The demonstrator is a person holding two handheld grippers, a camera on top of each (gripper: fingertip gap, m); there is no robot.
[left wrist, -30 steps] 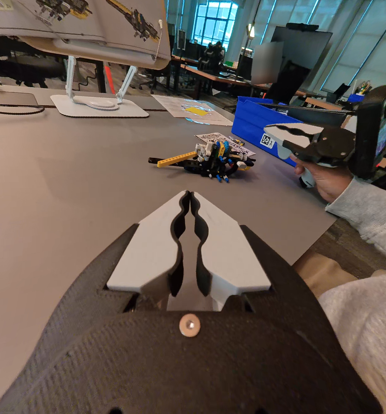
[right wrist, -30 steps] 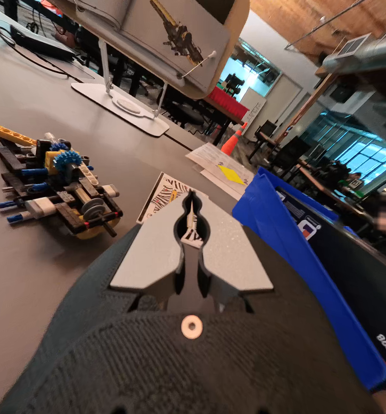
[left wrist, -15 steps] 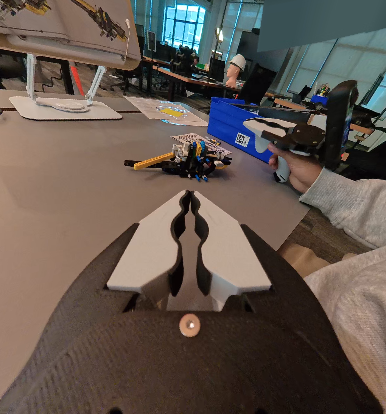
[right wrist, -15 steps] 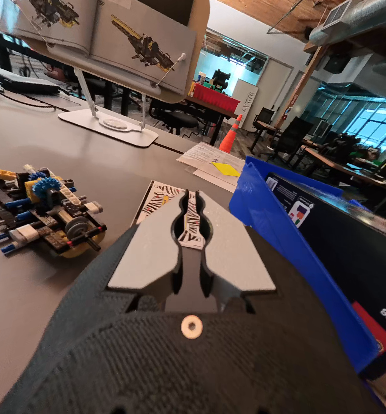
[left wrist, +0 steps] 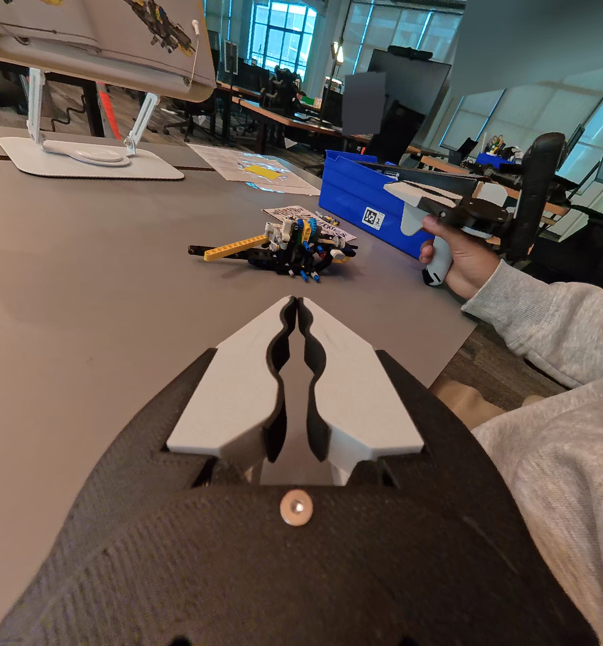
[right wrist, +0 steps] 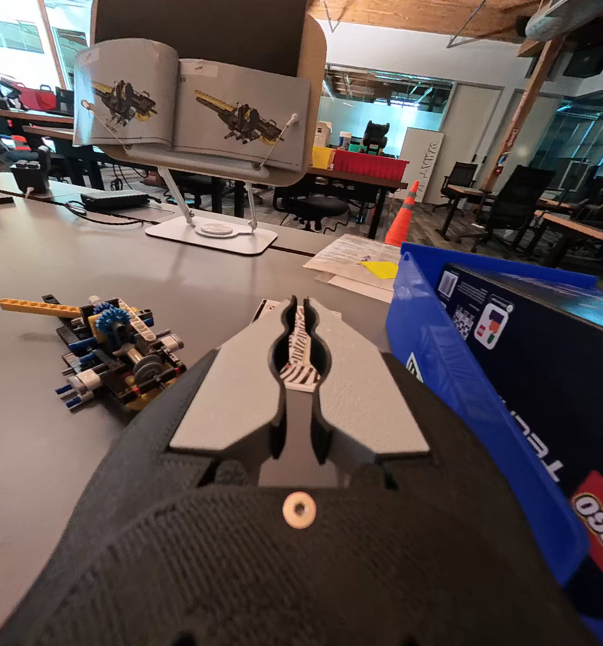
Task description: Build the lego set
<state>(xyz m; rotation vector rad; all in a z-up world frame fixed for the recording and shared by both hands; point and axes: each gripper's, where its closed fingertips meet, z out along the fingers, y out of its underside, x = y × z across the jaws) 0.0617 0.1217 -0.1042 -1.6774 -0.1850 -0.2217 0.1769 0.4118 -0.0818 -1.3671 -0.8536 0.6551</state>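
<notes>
The left tool (left wrist: pixel 297 299) is held low over the bench (left wrist: pixel 83 279), tips closed, with nothing in it. The right tool (right wrist: pixel 299 300) is held level beside the lego model (right wrist: pixel 114 349), closed to a thin gap and empty.

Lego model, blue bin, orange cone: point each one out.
Lego model (right wrist: pixel 118 353), right wrist view, on its dark middle frame.
Blue bin (left wrist: pixel 349 195), left wrist view, on its long side wall.
Orange cone (right wrist: pixel 403 220), right wrist view, on its body.
</notes>
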